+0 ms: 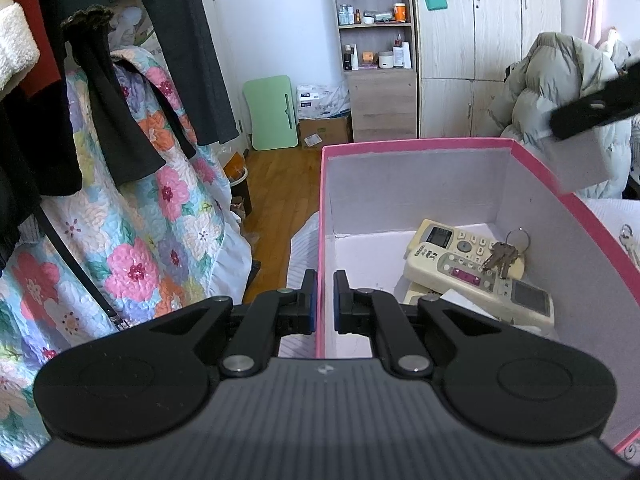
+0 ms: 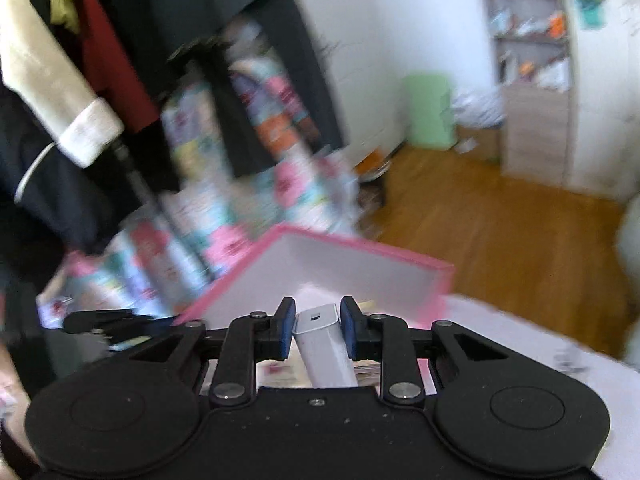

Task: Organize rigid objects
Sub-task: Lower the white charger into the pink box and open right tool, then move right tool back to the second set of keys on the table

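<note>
A pink box (image 1: 416, 145) with a pale lining sits on the bed. My left gripper (image 1: 324, 300) is shut on its left wall, one finger outside and one inside. Inside lie two cream remote controls (image 1: 480, 276) with a bunch of keys (image 1: 502, 256) on top. My right gripper (image 2: 316, 330) is shut on a white rectangular block (image 2: 326, 344) and holds it above the box (image 2: 360, 252). In the left wrist view the block (image 1: 576, 160) and the right gripper (image 1: 596, 110) hang over the box's right rim.
A floral quilt (image 1: 132, 216) and dark hanging clothes (image 1: 120, 92) fill the left. Wooden floor (image 1: 280, 184), a green board (image 1: 272, 112), a shelf unit (image 1: 376, 40) and wardrobe (image 1: 480, 40) stand behind. A puffy coat (image 1: 552, 76) lies at right. Another set of keys (image 1: 628, 240) lies on the bed.
</note>
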A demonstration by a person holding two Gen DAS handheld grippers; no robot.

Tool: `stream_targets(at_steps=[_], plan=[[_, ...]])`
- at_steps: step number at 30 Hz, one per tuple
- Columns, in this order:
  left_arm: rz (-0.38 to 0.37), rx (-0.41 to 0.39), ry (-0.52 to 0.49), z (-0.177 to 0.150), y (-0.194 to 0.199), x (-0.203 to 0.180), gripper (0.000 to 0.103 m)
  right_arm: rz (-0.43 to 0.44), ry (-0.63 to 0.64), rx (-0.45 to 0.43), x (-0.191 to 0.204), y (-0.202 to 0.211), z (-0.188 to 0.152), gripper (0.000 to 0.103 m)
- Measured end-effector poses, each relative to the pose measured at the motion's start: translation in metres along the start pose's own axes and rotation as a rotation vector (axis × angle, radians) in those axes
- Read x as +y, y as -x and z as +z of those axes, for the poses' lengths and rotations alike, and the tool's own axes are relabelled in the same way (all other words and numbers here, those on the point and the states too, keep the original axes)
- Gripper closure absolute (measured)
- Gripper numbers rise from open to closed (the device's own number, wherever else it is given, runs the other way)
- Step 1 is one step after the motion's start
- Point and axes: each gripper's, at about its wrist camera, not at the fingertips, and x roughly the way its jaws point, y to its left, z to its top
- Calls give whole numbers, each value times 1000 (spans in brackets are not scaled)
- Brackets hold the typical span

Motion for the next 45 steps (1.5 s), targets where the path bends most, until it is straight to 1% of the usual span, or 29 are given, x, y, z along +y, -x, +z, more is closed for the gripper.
stream_targets(at_steps=[3,5,8,10,12,15,16,19,20,21,22,24,26,27,30,34,36,39,43,45], plan=[[-2,6,0,1,-1,0,95,84,-50,126,8,-43,11,74],[2,5,4,1,-1,0,96,110,-71,205,13,-75,13,74],[9,6,-5,0,0,-2,96,134,-111,282,16,-113,13,74],[12,13,1,0,0,-1,96,140,-136,305,17,-129,11,74],[7,13,0,0,0,0,96,152,-165,309,16,-142,11,74],[17,13,-8,1,0,-1,96,178,-219,308,8,-147,12,71],[18,15,-6,1,-1,-2,96,176,-223,293,6,-145,12,71],[27,20,0,2,-1,-1,96,156,-174,241,4,-123,14,67],[32,23,-2,2,-1,-1,96,154,-164,218,2,-114,16,62],[32,27,-4,2,-2,-1,96,152,-159,187,-1,-100,17,59],[29,30,-2,2,-2,0,96,148,-152,159,-4,-88,17,58],[34,29,-9,3,-2,-2,96,125,-122,92,-11,-56,14,50],[35,29,-17,3,-3,-3,96,94,-96,36,-20,-28,7,46],[30,29,-16,3,-3,-3,96,75,-79,22,-25,-12,0,46],[24,32,-6,3,-3,0,96,70,-11,87,-37,17,-18,46],[40,23,-23,2,-2,-3,95,10,-14,98,-60,53,-47,46],[38,13,-24,1,-1,-3,95,-19,-14,99,-69,62,-61,46],[30,16,-17,1,-1,-2,95,-59,-24,77,-88,76,-84,45],[51,22,-33,2,-2,-5,95,-105,-40,33,-111,86,-107,43],[61,23,-40,2,-2,-6,95,-152,-54,27,-124,85,-116,40]])
